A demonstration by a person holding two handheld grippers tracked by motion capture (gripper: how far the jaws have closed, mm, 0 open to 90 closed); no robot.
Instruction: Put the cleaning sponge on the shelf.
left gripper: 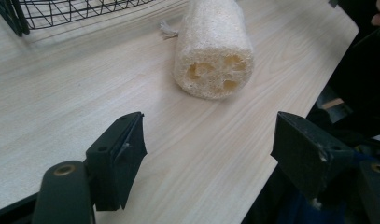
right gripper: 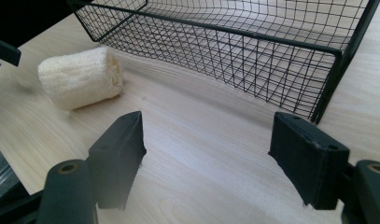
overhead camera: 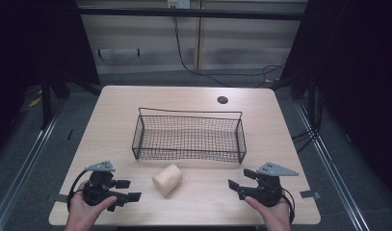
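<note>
On the pale wooden table (overhead camera: 111,115) sit 1 loofah sponge (overhead camera: 167,179) and 1 black wire basket (overhead camera: 189,137), with 2 handheld claws held over the near edge, 1 in each of a person's hands. The left claw (overhead camera: 126,190) is at the near left corner, its jaws spread wide and holding nothing; the right claw (overhead camera: 241,181) is at the near right, jaws likewise spread and empty. The sponge lies on its side between the 2 claws, closer to the left one, just in front of the basket's near wall and apart from both claws. Seen from the left claw's camera, the sponge (left gripper: 214,49) shows its holed end face ahead of the jaws, a bit of string at its far end. From the right claw's camera, the sponge (right gripper: 80,77) lies off to the left beside the basket (right gripper: 253,51). Around the table: grey floor, dark curtains at both sides, a pale panelled wall behind with a black cable (overhead camera: 184,60) hanging down, and 1 round hole (overhead camera: 222,100) near the table's far edge.
</note>
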